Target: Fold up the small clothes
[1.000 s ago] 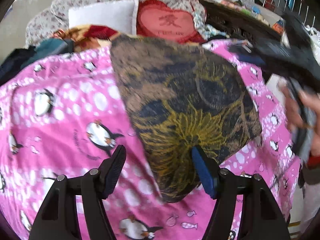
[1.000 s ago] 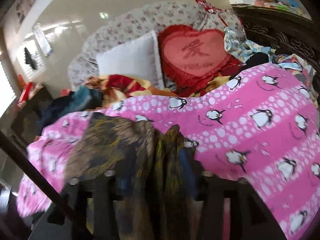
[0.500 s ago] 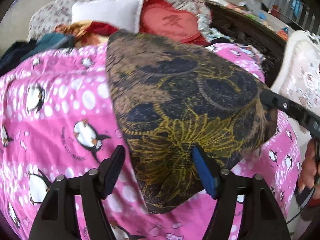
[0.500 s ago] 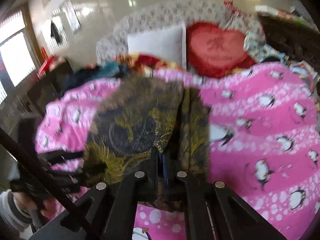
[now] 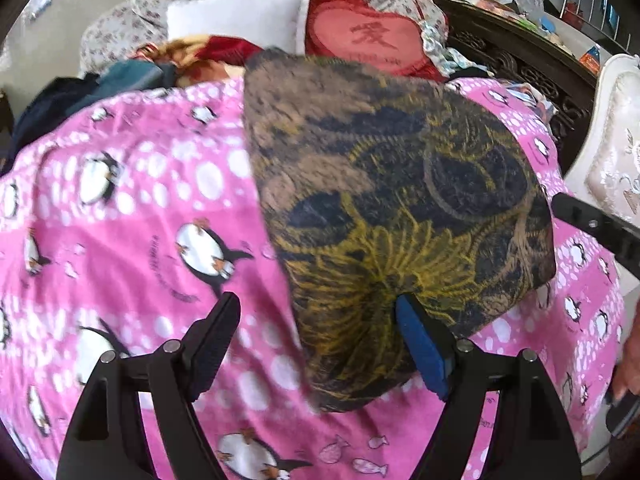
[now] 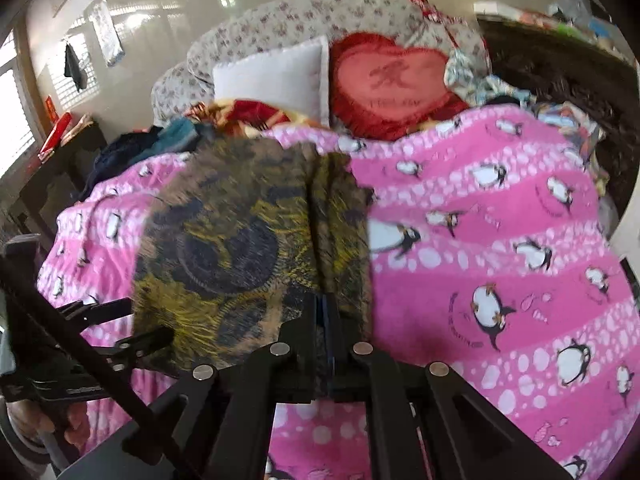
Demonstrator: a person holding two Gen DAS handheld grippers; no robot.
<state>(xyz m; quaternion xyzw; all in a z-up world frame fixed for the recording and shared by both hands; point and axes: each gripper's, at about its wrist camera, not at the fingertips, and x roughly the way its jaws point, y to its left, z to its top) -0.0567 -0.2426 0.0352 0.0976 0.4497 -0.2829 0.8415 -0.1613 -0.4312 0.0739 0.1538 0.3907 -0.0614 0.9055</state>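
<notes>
A small brown garment with a yellow and dark flower print [image 5: 392, 208] lies spread on the pink penguin blanket [image 5: 140, 220]. My left gripper [image 5: 320, 328] is open above the garment's near edge, its blue-padded right finger [image 5: 420, 344] against the cloth. My right gripper [image 6: 322, 320] is shut on the garment's near edge [image 6: 248, 248], with a fold of cloth bunched to the right of the jaws. The right gripper's black arm also shows at the right of the left wrist view [image 5: 592, 224].
A white pillow [image 5: 240, 20], a red heart cushion [image 5: 368, 36] and a flowered quilt [image 6: 280, 28] lie at the bed's far end. Dark clothes [image 5: 60, 104] are heaped at the far left. A dark carved headboard [image 5: 520, 64] and white chair [image 5: 616, 148] stand at the right.
The right gripper has closed on the garment's edge and pulled it flat across the blanket. The left gripper stays open at the near edge and has drawn slightly closer.
</notes>
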